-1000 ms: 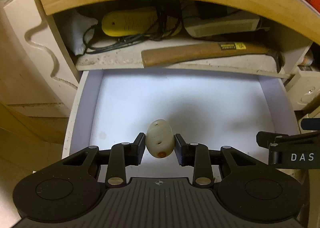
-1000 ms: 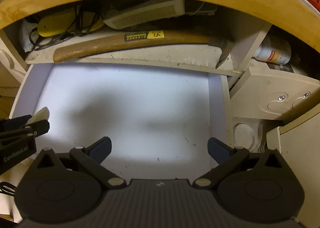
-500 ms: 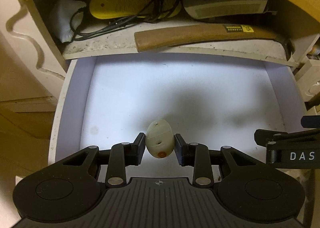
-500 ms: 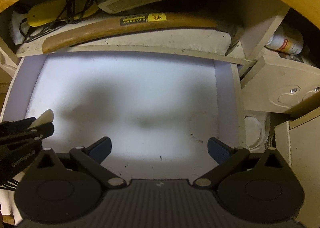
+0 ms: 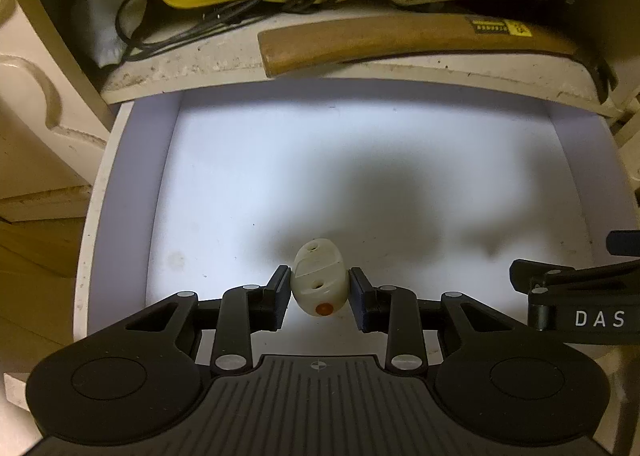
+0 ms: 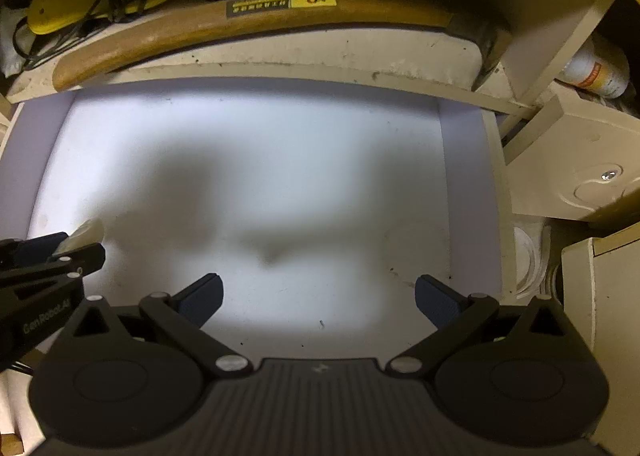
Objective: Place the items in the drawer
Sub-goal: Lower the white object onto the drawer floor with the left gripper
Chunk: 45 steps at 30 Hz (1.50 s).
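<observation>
Both my hands have sunk closer to the open drawer [image 5: 120, 191]. My left gripper [image 5: 320, 288] clamps a white egg-shaped item [image 5: 319, 280] above the drawer's near-left floor; my right gripper [image 6: 318, 296] is spread wide, empty.

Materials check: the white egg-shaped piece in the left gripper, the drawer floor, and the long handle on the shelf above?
White egg-shaped piece: looks like smooth moulded plastic, matte, with small holes and an orange dot. Drawer floor: white coated board, probably laminate; flat, slightly scuffed. Handle: varnished wood, going by its brown grain-like tone and stuck-on label.
</observation>
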Each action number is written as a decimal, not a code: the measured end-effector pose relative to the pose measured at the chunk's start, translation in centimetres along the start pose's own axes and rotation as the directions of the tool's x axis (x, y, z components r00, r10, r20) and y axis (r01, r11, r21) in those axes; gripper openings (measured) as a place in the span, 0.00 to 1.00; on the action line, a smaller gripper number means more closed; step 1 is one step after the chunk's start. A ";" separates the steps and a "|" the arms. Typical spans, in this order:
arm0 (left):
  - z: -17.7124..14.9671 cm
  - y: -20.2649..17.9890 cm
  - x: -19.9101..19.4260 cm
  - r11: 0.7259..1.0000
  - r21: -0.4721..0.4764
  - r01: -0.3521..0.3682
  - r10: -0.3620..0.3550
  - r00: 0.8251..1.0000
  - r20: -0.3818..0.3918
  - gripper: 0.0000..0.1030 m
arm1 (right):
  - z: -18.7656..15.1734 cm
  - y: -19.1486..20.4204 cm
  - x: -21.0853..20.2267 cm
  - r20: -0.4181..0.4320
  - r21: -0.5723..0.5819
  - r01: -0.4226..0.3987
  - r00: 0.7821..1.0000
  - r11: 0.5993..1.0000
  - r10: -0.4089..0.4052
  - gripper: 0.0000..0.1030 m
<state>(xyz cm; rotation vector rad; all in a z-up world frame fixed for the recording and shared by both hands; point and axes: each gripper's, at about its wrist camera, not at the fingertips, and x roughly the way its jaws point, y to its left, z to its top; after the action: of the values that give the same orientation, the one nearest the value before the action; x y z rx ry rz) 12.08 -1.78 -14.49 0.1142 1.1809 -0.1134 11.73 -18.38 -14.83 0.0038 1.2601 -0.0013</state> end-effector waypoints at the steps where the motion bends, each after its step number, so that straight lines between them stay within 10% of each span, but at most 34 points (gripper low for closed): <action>1: 0.0 0.0 0.2 1.000 0.000 0.000 0.000 1.000 -0.004 0.29 | 0.0 0.1 0.1 -0.002 -0.001 0.001 1.000 1.000 -0.001 0.99; 41: -0.1 -0.1 3.4 1.000 0.007 0.008 -0.008 0.995 -0.096 0.28 | -0.3 0.2 2.1 -0.066 -0.006 0.000 0.998 1.000 0.000 0.99; 45: 0.1 -0.3 3.5 1.000 0.018 0.005 -0.003 0.993 -0.119 0.54 | -0.2 0.2 2.1 -0.066 0.000 0.003 0.998 1.000 -0.003 0.99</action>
<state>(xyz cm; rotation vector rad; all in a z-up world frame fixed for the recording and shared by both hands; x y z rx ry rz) 13.46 -2.19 -17.68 0.1366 1.2996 -0.1224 12.15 -18.15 -16.88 0.0014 1.3258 -0.0040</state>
